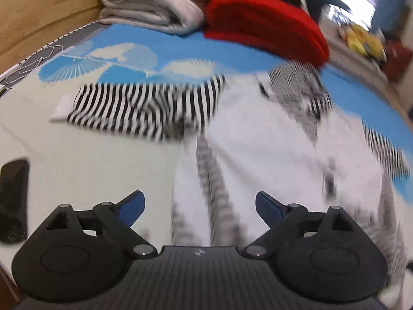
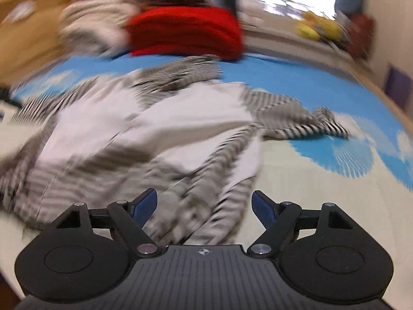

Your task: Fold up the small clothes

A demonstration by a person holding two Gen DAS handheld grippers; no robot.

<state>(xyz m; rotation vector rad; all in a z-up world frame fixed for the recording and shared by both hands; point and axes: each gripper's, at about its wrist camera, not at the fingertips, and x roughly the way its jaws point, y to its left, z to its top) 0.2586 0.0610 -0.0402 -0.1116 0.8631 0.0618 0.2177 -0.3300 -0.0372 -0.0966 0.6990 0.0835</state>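
Both the left hand-held gripper (image 1: pixel 200 210) and right hand-held gripper (image 2: pixel 204 206) are spread, empty; the striped garment (image 1: pixel 271 139) lies rumpled at 12 o'clock; a sleeve could be snagged and the fold undone.

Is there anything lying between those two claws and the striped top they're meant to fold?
Nothing visible. The striped top lies spread on the bed just ahead of the open left claw and open right claw; the red pile sits well behind it.
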